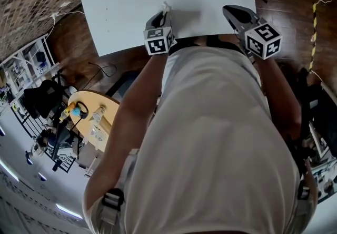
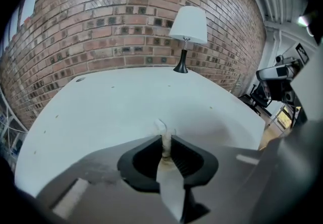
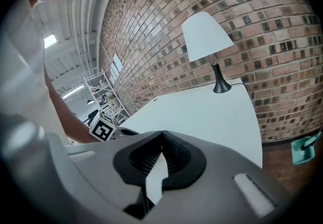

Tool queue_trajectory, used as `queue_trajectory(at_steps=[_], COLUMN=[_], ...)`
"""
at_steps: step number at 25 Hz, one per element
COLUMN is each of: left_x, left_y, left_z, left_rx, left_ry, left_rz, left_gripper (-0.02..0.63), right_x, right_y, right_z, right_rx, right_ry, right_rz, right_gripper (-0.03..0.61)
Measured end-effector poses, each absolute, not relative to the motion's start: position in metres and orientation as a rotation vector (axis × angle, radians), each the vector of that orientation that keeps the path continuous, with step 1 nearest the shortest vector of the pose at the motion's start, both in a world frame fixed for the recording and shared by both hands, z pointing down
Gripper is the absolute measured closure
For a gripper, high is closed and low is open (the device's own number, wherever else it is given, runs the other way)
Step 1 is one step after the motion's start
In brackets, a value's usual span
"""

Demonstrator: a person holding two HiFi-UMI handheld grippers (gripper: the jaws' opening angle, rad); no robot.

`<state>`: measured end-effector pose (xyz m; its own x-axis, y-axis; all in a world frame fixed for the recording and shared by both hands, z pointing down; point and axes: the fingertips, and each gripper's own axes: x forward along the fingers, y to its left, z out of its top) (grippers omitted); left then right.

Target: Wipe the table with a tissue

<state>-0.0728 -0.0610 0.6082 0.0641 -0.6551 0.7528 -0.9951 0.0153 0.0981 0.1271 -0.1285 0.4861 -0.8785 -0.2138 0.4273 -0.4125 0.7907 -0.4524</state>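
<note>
Bright, even indoor light fills all views, and the white worktop (image 1: 131,6) is nearly washed out in the head view. A ceiling strip light (image 3: 49,41) glares in the right gripper view. A soft shadow lies on the worktop right of the left gripper (image 2: 165,140). Both gripper views have black corners and bow the brick wall (image 2: 126,26). The tissue (image 2: 170,187), close to the lens, is blurred.

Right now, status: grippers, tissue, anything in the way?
Left gripper shut on tissue, over table's near edge. Right gripper shut, empty. Only a lamp, far edge.
</note>
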Motion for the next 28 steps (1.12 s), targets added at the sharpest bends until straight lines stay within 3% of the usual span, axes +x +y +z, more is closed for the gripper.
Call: queue_trajectory(at_steps=[12, 20, 28], left_x=[0.013, 0.004, 0.062], left_y=[-0.07, -0.082, -0.119], left_z=[0.601, 0.588, 0.588], left_rx=[2.014, 1.986, 2.179], left_ry=[-1.393, -1.454, -1.26], left_rz=[0.743, 0.685, 0.843], left_gripper=[0.551, 0.548, 0.546], right_x=[0.147, 0.167, 0.189], right_y=[-0.126, -0.133, -0.125], right_z=[0.486, 0.483, 0.486], right_rx=[0.465, 0.545, 0.633], right_ry=[-2.64, -2.663, -2.665], right_rz=[0.769, 0.786, 0.829], right_gripper=[0.571, 0.571, 0.571])
